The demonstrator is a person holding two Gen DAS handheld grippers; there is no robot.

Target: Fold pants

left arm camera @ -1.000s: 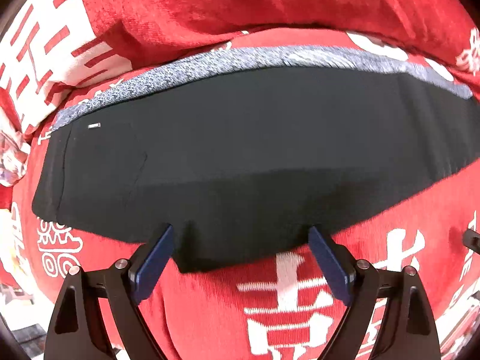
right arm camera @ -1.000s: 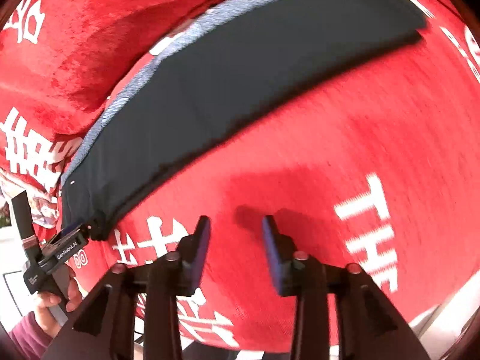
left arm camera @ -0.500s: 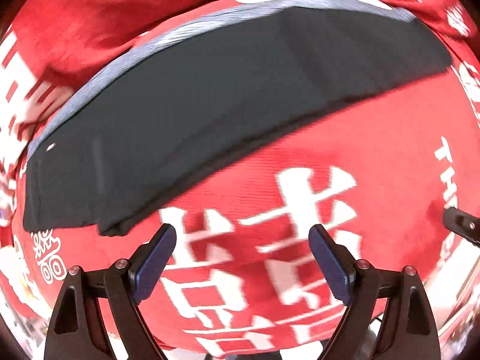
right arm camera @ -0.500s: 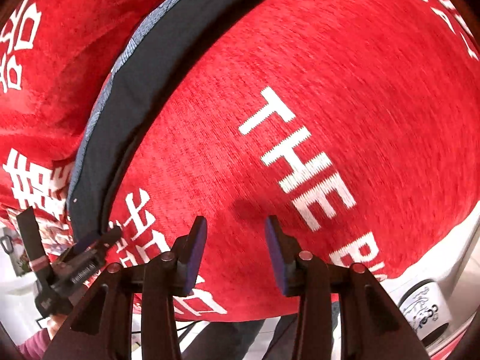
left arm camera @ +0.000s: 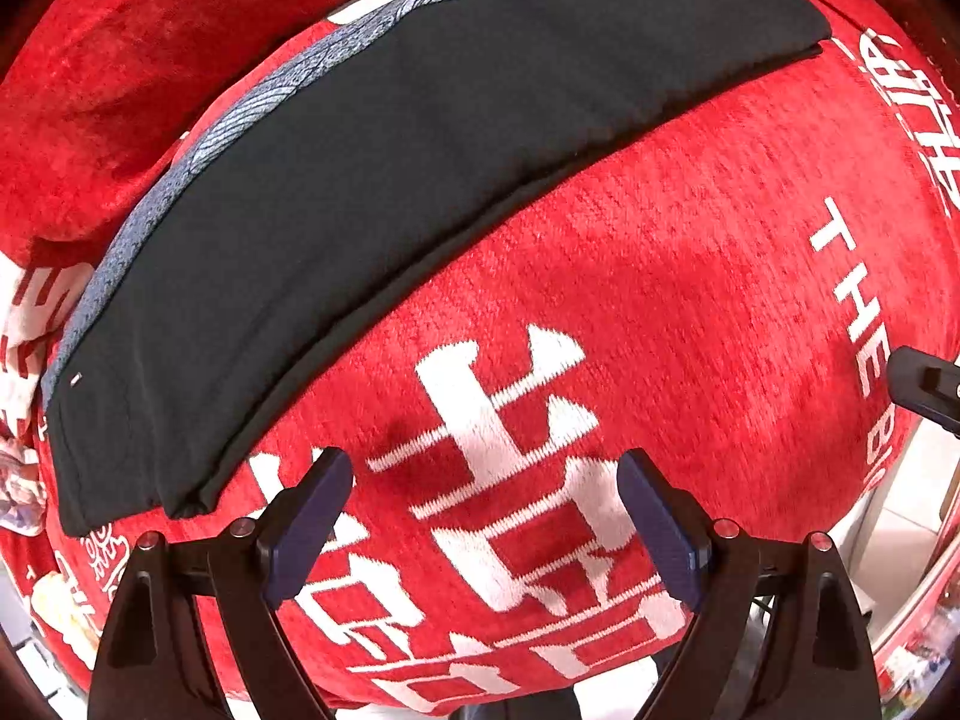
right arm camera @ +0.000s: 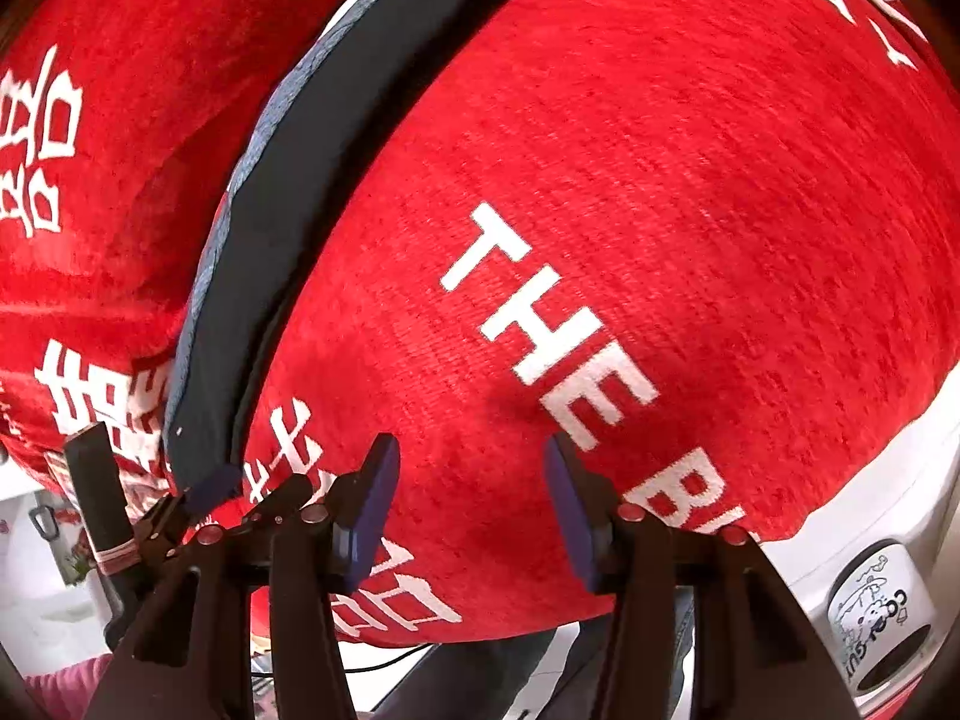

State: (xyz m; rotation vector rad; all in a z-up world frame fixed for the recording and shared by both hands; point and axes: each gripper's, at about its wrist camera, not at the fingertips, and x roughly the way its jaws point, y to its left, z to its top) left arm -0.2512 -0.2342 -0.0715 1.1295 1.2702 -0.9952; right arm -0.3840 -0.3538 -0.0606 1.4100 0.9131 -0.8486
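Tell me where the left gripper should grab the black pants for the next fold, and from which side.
Probably the near-left corner of the black pants: its stacked layers end there in a free edge on the red blanket. The open left gripper sits just right of it, so approach low from there.

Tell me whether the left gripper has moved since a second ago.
Yes. The left gripper has backed off the pants: its open jaws straddled their near edge before, and now hang over the red cloth.

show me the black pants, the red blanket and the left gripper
black pants (left arm camera: 384, 192), left wrist view, middle of folded panel
red blanket (left arm camera: 660, 276), left wrist view, bare red patch
left gripper (left arm camera: 486, 516), left wrist view, between open fingertips
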